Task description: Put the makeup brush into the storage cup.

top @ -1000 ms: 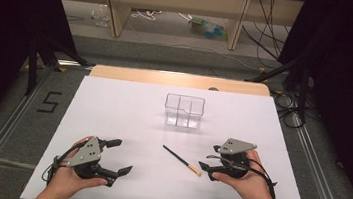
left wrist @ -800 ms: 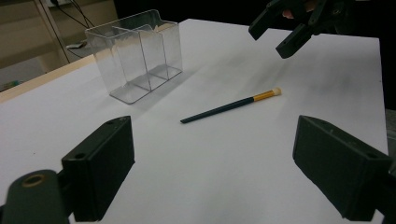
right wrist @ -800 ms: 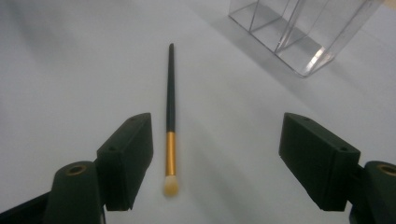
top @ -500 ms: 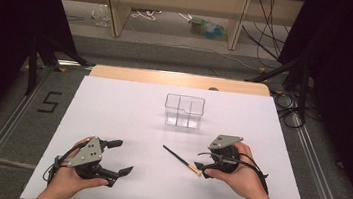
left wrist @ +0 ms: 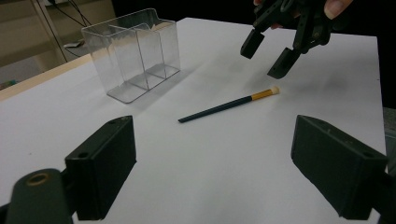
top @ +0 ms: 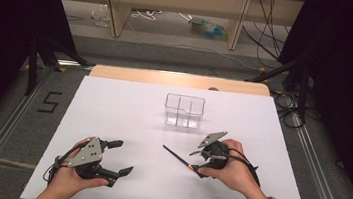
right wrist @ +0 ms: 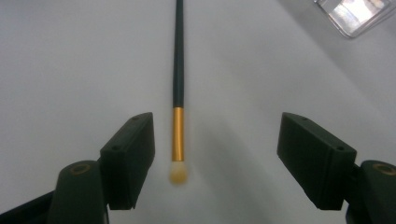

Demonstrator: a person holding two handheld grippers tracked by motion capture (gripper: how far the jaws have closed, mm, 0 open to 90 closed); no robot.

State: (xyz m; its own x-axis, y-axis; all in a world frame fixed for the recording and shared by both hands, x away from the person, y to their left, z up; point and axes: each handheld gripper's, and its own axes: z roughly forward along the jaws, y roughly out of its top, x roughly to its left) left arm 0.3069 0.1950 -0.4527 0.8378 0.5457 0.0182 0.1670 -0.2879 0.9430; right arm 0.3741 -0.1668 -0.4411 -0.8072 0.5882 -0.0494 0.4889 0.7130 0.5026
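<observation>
right claw has slid over one brush (one clear box nearby).

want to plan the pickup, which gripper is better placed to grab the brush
Right. The right gripper hangs open just above the brush tip, handle between its jaws. The left gripper sits well off to the side.

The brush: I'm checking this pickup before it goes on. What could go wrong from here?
The right gripper is open over the brush at its pale tip end, not its middle, so a grip there may let the long handle droop or swing. The brush is thin and lies flat on the white table, so the jaws may slide over it.
</observation>
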